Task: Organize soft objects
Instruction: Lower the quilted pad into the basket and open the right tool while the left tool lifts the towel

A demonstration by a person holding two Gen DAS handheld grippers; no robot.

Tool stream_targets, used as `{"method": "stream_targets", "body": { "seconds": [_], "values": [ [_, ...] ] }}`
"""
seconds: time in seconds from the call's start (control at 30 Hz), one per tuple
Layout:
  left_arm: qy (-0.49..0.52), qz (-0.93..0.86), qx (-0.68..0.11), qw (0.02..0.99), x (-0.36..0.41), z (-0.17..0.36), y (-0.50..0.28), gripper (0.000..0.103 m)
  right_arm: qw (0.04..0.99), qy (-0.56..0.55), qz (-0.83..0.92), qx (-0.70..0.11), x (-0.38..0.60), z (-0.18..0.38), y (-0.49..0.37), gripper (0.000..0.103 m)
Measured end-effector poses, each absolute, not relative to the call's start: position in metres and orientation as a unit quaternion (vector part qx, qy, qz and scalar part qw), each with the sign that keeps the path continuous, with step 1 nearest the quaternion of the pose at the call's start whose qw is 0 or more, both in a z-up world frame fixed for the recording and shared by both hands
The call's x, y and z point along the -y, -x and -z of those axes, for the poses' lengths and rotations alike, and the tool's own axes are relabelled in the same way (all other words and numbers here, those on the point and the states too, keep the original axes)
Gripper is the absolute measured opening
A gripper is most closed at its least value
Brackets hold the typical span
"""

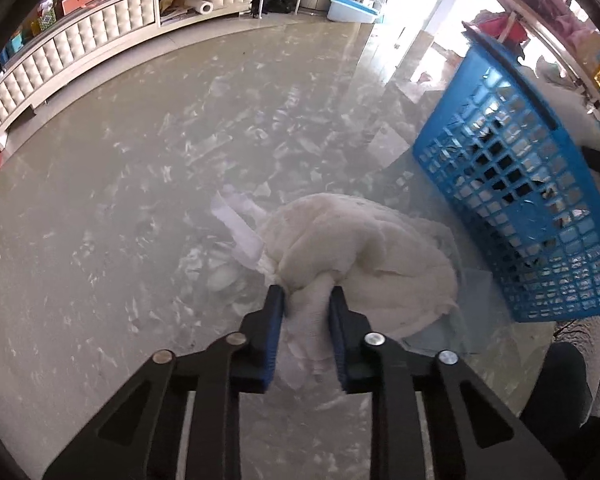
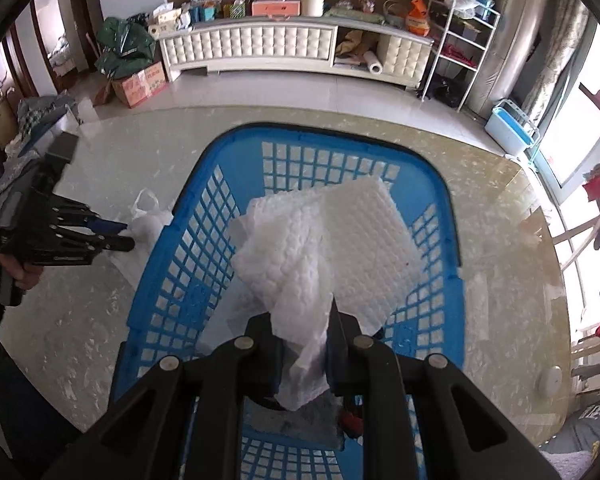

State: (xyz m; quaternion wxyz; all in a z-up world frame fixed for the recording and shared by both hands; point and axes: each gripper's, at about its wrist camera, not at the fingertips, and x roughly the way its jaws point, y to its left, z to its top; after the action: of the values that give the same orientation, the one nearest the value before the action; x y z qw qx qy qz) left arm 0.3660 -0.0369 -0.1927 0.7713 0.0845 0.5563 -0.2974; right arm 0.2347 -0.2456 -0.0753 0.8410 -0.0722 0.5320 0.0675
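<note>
A crumpled white cloth (image 1: pixel 356 248) lies on the glossy marble table (image 1: pixel 140 200), left of the blue lattice basket (image 1: pixel 532 200). My left gripper (image 1: pixel 307 296) is shut on a bunched fold of that cloth, blue pads pressing from both sides. In the right wrist view the left gripper (image 2: pixel 126 236) shows at the far left, touching the same white cloth (image 2: pixel 150 222) beside the basket (image 2: pixel 444 216). My right gripper (image 2: pixel 302 316) is shut on a white quilted cloth (image 2: pixel 328 240), which hangs over the basket's inside.
A person's hand (image 2: pixel 20 276) grips the left tool. A padded white cabinet (image 2: pixel 284 48) with boxes runs along the far wall. A white wire rack (image 2: pixel 460 40) and a pale blue tub (image 2: pixel 512 128) stand by the window. A cardboard box (image 2: pixel 142 84) sits on the floor.
</note>
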Motion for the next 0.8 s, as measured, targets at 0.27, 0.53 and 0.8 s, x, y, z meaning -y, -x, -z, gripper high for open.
{"method": "stream_targets", "body": {
  "seconds": [0.27, 0.53, 0.8],
  "values": [
    [-0.074, 0.304, -0.531, 0.788, 0.029, 0.161, -0.340, 0.018, 0.825, 0.100, -0.086, -0.550, 0.224, 0.094, -0.253, 0.015],
    [-0.075, 0.303, -0.505, 0.805, 0.017, 0.126, -0.317, 0.017, 0.810, 0.113, -0.095, -0.568, 0.216, 0.103, -0.258, 0.023],
    [-0.064, 0.294, -0.503, 0.811, 0.005, 0.108, -0.313, 0.017, 0.814, 0.092, -0.078, -0.568, 0.225, 0.092, -0.254, 0.087]
  ]
}}
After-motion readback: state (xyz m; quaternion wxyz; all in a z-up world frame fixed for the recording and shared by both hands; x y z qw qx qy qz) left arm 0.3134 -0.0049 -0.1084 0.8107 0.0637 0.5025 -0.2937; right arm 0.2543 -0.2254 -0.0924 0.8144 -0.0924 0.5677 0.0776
